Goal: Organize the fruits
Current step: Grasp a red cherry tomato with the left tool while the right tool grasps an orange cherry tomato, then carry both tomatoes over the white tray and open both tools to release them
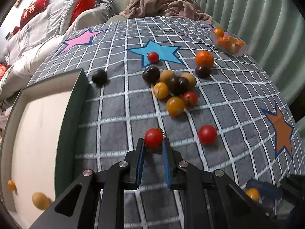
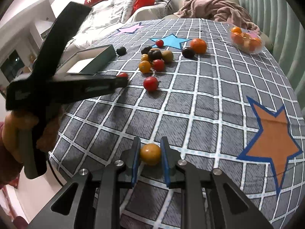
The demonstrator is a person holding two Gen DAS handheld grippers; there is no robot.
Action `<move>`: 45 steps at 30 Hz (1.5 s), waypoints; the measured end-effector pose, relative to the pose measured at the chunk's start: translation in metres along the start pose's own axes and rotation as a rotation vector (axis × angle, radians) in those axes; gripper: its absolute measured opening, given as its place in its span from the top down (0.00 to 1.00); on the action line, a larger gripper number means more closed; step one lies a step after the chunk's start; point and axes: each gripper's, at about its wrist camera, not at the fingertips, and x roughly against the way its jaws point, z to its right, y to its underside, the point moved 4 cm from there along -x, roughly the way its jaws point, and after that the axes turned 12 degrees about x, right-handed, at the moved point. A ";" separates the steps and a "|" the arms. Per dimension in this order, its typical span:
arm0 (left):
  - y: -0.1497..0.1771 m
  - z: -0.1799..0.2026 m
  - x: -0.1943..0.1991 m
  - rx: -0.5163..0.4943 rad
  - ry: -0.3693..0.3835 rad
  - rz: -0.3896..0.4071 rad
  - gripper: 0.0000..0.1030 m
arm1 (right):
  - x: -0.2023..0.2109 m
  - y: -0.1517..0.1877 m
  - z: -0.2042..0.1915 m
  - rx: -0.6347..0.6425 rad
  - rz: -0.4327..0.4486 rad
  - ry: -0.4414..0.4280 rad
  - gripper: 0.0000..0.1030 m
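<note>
My left gripper [image 1: 153, 143] is shut on a red cherry tomato [image 1: 153, 137], just above the grey checked cloth [image 1: 118, 103]. The dark-walled box [image 1: 38, 129] with a white floor lies to its left and holds two yellow fruits [image 1: 40, 200]. My right gripper [image 2: 150, 145] is shut on a yellow tomato [image 2: 150, 153] near the cloth's front edge. A cluster of yellow, red, dark and brown fruits [image 1: 175, 89] lies mid-table, also in the right wrist view [image 2: 154, 59]. In the right wrist view the left gripper [image 2: 122, 80] reaches in from the left with its tomato.
A loose red tomato [image 1: 207, 134] lies right of my left gripper. An orange mandarin [image 1: 204, 58], a dark plum [image 1: 99, 76] and a red tomato [image 1: 153, 56] lie further back. A clear bowl of small oranges [image 1: 228, 42] stands far right. A sofa with a blanket [image 1: 164, 3] is behind.
</note>
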 end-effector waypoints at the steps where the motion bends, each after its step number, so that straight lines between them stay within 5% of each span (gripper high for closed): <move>1: 0.003 -0.001 0.002 0.003 0.001 0.000 0.81 | 0.001 0.001 0.000 -0.004 0.000 0.001 0.77; 27: 0.061 -0.028 0.049 0.111 0.031 0.007 0.81 | 0.016 -0.003 -0.007 -0.051 0.019 -0.039 0.78; 45: 0.024 -0.076 0.110 0.199 0.055 0.126 0.81 | 0.020 -0.074 -0.036 -0.008 0.060 -0.123 0.77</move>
